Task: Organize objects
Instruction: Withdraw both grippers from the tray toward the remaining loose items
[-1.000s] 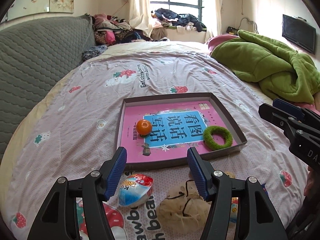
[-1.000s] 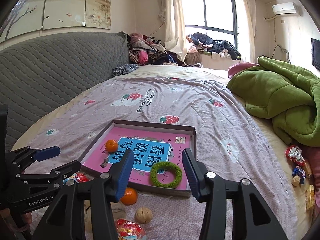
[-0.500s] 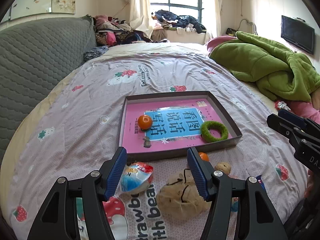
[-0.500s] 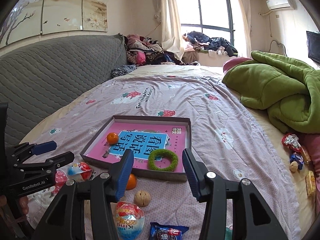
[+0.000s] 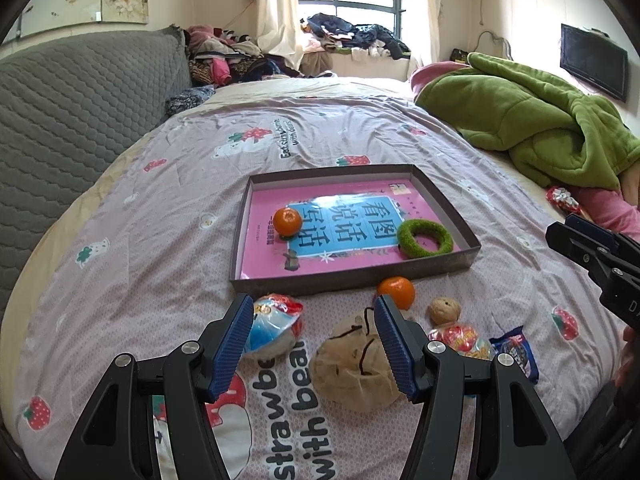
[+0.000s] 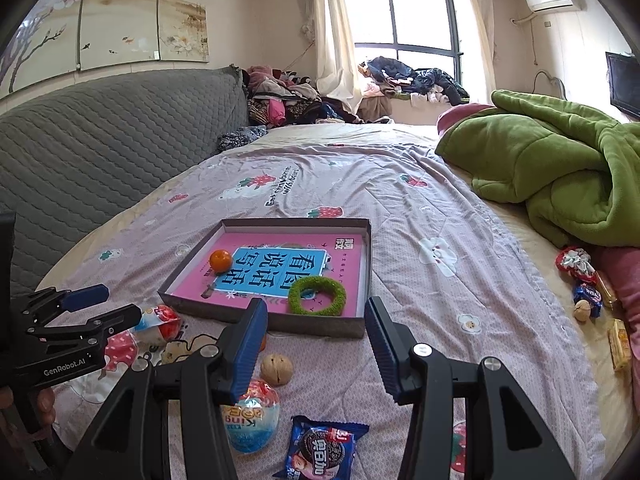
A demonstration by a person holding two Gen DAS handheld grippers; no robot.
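Note:
A shallow grey box (image 5: 472,249) lies on the bedspread with a pink book lining it, an orange (image 5: 287,222) and a green fuzzy ring (image 5: 425,238) inside. In front of it lie a second orange (image 5: 396,292), a walnut (image 5: 444,311), a beige pouch (image 5: 352,368), two egg-shaped snack packs (image 5: 276,328) (image 6: 252,416) and a blue biscuit pack (image 6: 324,450). My left gripper (image 5: 316,344) hovers open above the pouch, holding nothing. My right gripper (image 6: 316,344) is open and empty in front of the box (image 6: 320,326), near the walnut (image 6: 277,369).
A crumpled green blanket (image 5: 540,128) covers the bed's right side. A grey quilted headboard (image 6: 100,152) runs along the left. More wrapped snacks (image 6: 588,292) lie by the right edge. Clothes (image 5: 352,36) are piled under the window.
Both grippers have drawn back from the box, so it looks smaller and farther. The loose orange, walnut, snack packs and biscuit pack have come into view. Both sets of jaws stand as before.

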